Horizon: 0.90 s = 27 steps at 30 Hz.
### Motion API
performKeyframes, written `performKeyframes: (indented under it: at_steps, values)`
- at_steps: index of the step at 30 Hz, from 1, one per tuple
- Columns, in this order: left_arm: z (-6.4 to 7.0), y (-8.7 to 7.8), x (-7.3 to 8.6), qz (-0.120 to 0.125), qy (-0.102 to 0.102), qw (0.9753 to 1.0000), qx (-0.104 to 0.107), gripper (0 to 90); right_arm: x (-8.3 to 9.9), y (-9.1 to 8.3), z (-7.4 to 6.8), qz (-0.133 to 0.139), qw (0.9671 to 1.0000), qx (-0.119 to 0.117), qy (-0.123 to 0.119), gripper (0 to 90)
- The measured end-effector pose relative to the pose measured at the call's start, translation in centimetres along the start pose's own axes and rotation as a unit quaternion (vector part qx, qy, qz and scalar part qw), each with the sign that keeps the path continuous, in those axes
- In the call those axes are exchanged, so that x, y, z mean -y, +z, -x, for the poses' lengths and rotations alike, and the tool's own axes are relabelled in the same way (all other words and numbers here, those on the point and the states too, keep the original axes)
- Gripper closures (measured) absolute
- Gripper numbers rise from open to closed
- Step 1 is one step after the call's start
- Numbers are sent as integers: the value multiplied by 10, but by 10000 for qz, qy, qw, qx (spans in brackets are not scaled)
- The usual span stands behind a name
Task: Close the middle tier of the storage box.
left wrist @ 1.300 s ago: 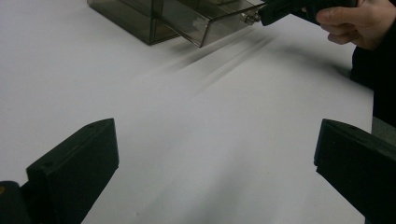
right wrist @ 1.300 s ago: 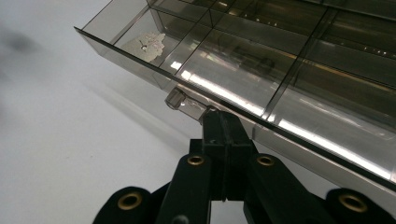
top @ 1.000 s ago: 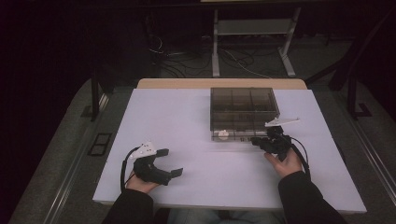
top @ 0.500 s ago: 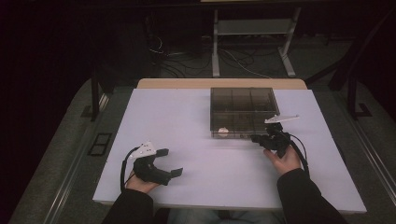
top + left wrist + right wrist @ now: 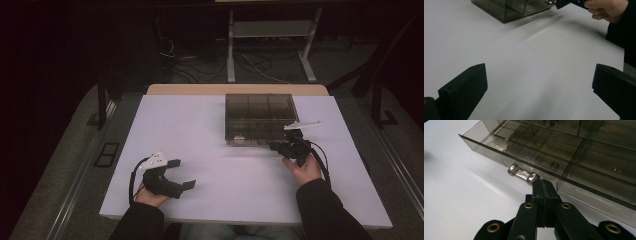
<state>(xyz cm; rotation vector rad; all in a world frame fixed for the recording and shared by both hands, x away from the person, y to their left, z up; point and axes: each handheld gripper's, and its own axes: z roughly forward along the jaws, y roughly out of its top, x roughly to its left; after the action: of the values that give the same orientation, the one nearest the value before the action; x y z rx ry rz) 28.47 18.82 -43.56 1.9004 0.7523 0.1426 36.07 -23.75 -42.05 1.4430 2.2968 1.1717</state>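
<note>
The compartment box (image 5: pixel 574 152) at the bench's one o'clock is smoky, see-through plastic, glossy and smooth, with a shiny metal latch (image 5: pixel 522 173) on its front wall. The bench (image 5: pixel 210 130) top is matt white and smooth, edged in pale wood at twelve o'clock. Both claws, left (image 5: pixel 539 85) and right (image 5: pixel 545 190), are matt black plastic; the right has brass-coloured rivets

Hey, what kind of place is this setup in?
Probably a lab or workshop recording station: a white table holding one smoky compartment box, loose cables on the dark floor, and a metal stand behind.
</note>
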Motion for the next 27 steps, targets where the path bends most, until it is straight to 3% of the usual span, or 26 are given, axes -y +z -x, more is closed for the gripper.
performKeyframes:
  at_steps: [27]
  values:
    - [-1,0,0,2,-6,10000,8,0,-9,13,10,86,9998,-31,171,891]
